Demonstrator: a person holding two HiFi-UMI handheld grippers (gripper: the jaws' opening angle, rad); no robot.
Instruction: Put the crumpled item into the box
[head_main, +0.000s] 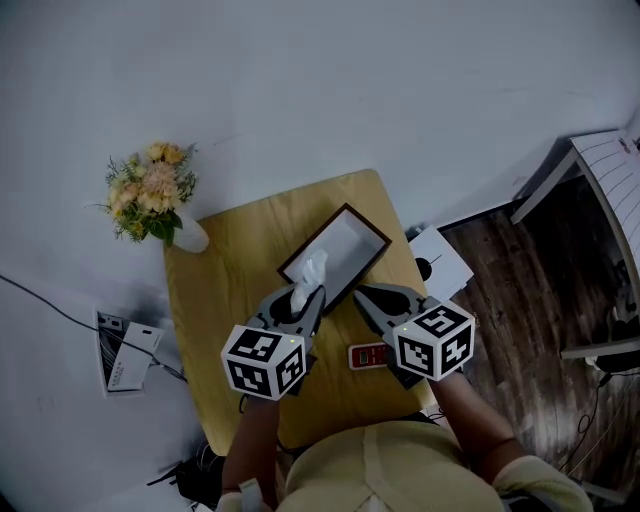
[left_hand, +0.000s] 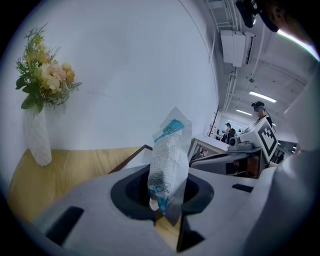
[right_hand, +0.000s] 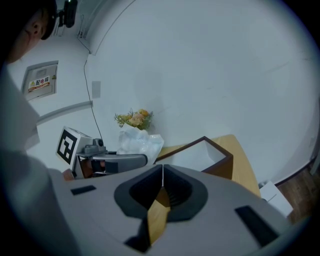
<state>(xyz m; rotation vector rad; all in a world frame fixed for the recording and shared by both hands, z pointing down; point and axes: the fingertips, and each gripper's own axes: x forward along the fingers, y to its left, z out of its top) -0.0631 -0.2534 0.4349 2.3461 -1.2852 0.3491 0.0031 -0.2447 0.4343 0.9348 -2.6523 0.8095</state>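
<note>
A crumpled white wrapper with blue print (left_hand: 170, 160) stands upright between the jaws of my left gripper (left_hand: 167, 199), which is shut on its lower end. In the head view the wrapper (head_main: 311, 274) hangs at the near left rim of the box (head_main: 372, 232), a shallow dark-brown tray with a white inside. My right gripper (head_main: 364, 297) is just right of it, near the box's front edge, its jaws shut with nothing in them. The right gripper view shows that gripper (right_hand: 162, 175), the box (right_hand: 226, 161) ahead, and the wrapper (right_hand: 141, 142) to the left.
The box sits on a small wooden table (head_main: 220, 290). A white vase of flowers (head_main: 152, 195) stands at its far left corner. A small red object (head_main: 368, 355) lies on the table between the grippers. White boxes (head_main: 440, 262) sit on the floor to the right.
</note>
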